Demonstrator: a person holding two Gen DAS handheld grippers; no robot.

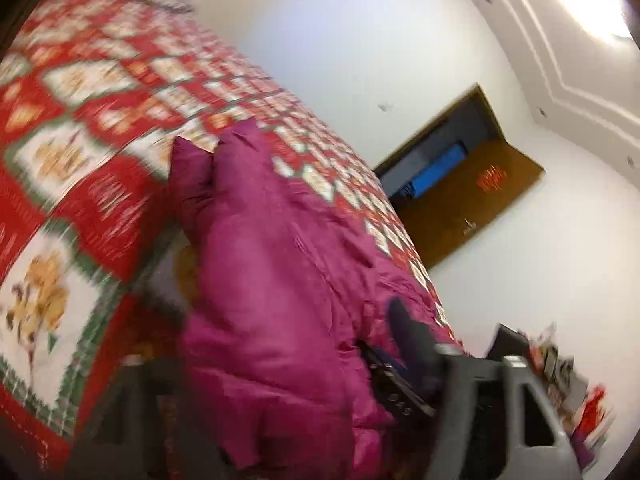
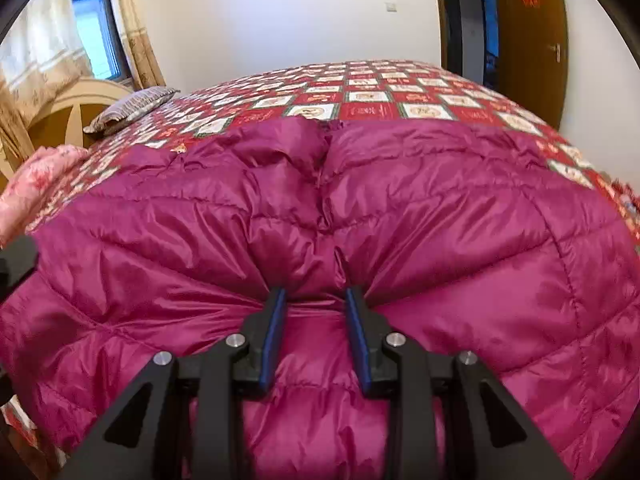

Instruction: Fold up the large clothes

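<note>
A large magenta puffer jacket (image 2: 400,208) lies spread on a bed with a red patchwork quilt (image 2: 360,96). My right gripper (image 2: 316,296) is shut on a bunched fold of the jacket at its near edge, with fabric squeezed between the blue pads (image 2: 276,320). In the blurred, tilted left wrist view the jacket (image 1: 272,280) hangs in front of the camera over the quilt (image 1: 80,120). My left gripper (image 1: 352,364) shows only partly at the bottom: one dark fingertip (image 1: 404,324) presses against the fabric, which covers the other finger.
A grey striped pillow (image 2: 132,108) and a pink folded cloth (image 2: 36,180) lie at the bed's left end by a curtained window (image 2: 92,20). A brown door (image 2: 528,32) stands open behind the bed. Cluttered items (image 1: 560,364) sit low on the right in the left wrist view.
</note>
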